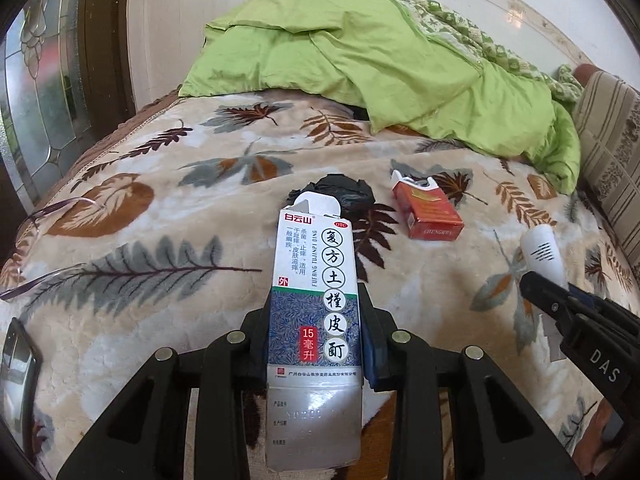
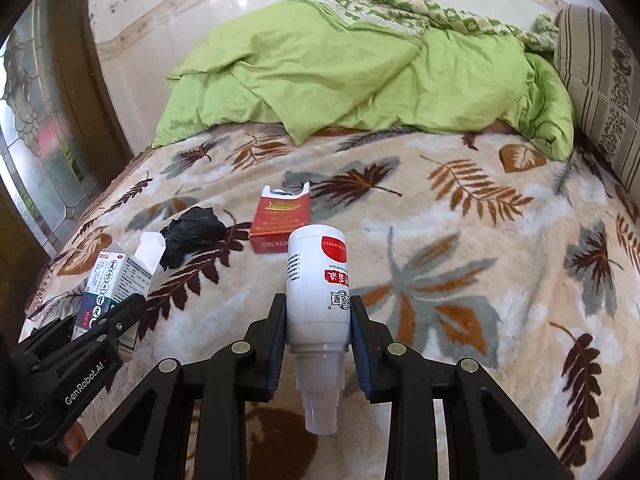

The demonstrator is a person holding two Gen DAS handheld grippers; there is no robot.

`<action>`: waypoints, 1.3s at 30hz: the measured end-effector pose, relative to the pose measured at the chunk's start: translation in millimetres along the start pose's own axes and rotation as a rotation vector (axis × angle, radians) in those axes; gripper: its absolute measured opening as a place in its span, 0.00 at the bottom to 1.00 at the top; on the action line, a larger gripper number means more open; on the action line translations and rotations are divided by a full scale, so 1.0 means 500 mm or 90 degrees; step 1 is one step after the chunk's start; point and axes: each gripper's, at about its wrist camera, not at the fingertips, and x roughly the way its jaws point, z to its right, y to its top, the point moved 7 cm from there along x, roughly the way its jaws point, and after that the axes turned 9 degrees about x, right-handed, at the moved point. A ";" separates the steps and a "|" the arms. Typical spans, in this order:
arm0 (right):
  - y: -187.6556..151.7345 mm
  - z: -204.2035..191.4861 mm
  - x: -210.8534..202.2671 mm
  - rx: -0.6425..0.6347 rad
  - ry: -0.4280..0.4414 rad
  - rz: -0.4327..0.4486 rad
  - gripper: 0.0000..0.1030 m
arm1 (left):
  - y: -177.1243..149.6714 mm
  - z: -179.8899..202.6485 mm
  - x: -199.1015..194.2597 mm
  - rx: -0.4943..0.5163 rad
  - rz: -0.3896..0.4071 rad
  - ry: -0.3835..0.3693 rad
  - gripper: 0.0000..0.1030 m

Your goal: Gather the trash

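Trash on the bed is our subject: 4 items in all, 2 already held, 2 lying loose on the leaf-print blanket (image 2: 460,240).

1. Far left, the left gripper (image 1: 316,340) is pinched on the medicine carton (image 1: 314,308). We hold it by its lower half, its long axis running straight out along the fingers and its torn flap at the far end.
2. Just beyond that flap lies the crumpled black bag (image 2: 192,232). It sits straight ahead of the left gripper and well to the left of the right one, so we judge the left hand the nearer. The carton partly hides it in the left wrist view.
3. Next to the right lies the red cigarette pack (image 2: 276,224), flat on the blanket, lid open, long axis pointing away from us. It is near the bag but not touching it. It lies directly ahead of the right gripper, just past the tip of the held bottle.
4. The right gripper (image 2: 318,328) is clamped on the white bottle (image 2: 318,280), nozzle end toward the camera, base pointing forward.

Both jaws are occupied, so we judge neither loose item can be taken until a held one is dropped off. No bin is visible in either view. The green quilt (image 2: 360,80) and the striped pillow (image 2: 600,80) lie well behind and obstruct nothing.
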 end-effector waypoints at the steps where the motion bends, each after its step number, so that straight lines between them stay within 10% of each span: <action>1: -0.001 0.001 -0.001 0.003 0.002 0.001 0.31 | 0.000 0.000 -0.001 0.000 0.001 -0.003 0.31; 39: -0.010 0.015 -0.024 0.026 0.032 -0.009 0.31 | 0.005 0.042 -0.031 0.083 0.032 0.064 0.31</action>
